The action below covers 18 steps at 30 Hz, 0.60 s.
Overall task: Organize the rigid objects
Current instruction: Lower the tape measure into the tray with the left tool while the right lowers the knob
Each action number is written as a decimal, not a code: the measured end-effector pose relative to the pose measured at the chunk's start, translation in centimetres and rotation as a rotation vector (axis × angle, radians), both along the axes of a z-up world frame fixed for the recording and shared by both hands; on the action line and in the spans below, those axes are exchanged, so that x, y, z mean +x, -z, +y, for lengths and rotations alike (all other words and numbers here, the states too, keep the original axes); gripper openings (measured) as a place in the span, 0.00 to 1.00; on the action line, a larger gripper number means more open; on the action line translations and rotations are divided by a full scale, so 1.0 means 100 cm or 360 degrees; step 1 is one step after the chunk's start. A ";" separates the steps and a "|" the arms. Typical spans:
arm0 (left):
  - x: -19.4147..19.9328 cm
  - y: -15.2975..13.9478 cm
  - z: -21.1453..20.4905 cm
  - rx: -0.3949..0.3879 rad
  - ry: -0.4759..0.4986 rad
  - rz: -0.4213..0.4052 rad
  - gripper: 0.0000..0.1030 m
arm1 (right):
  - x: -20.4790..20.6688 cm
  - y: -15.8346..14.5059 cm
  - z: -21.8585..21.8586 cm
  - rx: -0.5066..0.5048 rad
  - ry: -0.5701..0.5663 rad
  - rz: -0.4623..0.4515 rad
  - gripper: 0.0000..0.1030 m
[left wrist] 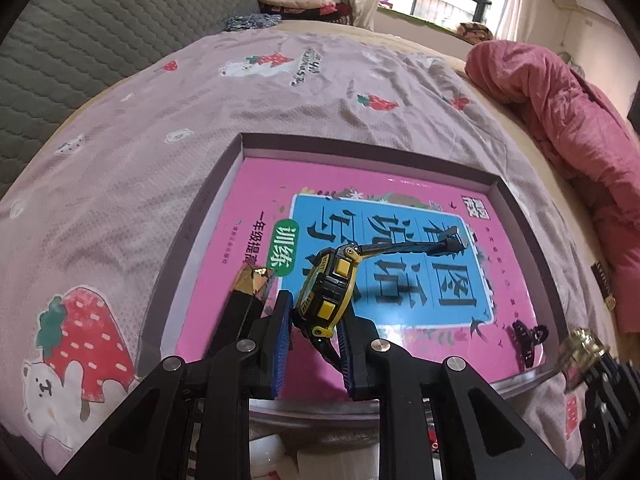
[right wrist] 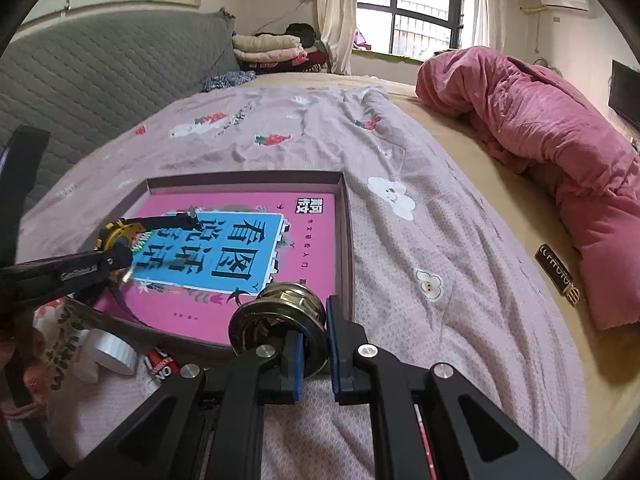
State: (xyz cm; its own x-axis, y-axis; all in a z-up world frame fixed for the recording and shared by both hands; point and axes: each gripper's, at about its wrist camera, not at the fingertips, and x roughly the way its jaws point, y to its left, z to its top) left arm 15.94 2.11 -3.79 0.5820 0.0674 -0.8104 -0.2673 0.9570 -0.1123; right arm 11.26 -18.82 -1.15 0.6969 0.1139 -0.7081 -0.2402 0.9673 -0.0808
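A shallow box [left wrist: 360, 152] lies on the bed with a pink and blue book [left wrist: 256, 200] flat inside it. My left gripper [left wrist: 316, 308] is shut on a yellow and black tape measure [left wrist: 328, 284], held over the book with a short length of blade sticking out. My right gripper [right wrist: 316, 328] is shut on a round gold knob-like piece [right wrist: 280, 308] just above the box's [right wrist: 248, 178] near right corner. The right wrist view shows the left gripper [right wrist: 80, 268] with the tape measure [right wrist: 114, 236] at the left, over the book [right wrist: 312, 264].
A black case with a gold end [left wrist: 248, 284] and a black hair claw [left wrist: 528, 336] lie in the box. A white tape roll [right wrist: 112, 350] and a red packet [right wrist: 162, 360] sit in front of it. A rolled pink quilt [right wrist: 540, 128] lies at the right.
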 end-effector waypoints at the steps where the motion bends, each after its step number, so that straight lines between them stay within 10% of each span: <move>1: 0.000 0.000 0.000 0.0001 0.0008 0.0003 0.21 | 0.001 0.002 0.001 -0.0017 -0.0002 0.0000 0.10; 18: -0.002 0.009 -0.003 0.0026 0.0109 0.0051 0.21 | 0.016 0.011 0.000 -0.0083 0.0002 -0.0029 0.10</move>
State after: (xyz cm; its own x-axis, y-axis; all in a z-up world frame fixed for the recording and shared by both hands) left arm 15.75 1.77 -4.70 0.5594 0.0416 -0.8279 -0.2043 0.9749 -0.0890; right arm 12.84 -18.85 -2.22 0.7097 0.0762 -0.7004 -0.2371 0.9620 -0.1356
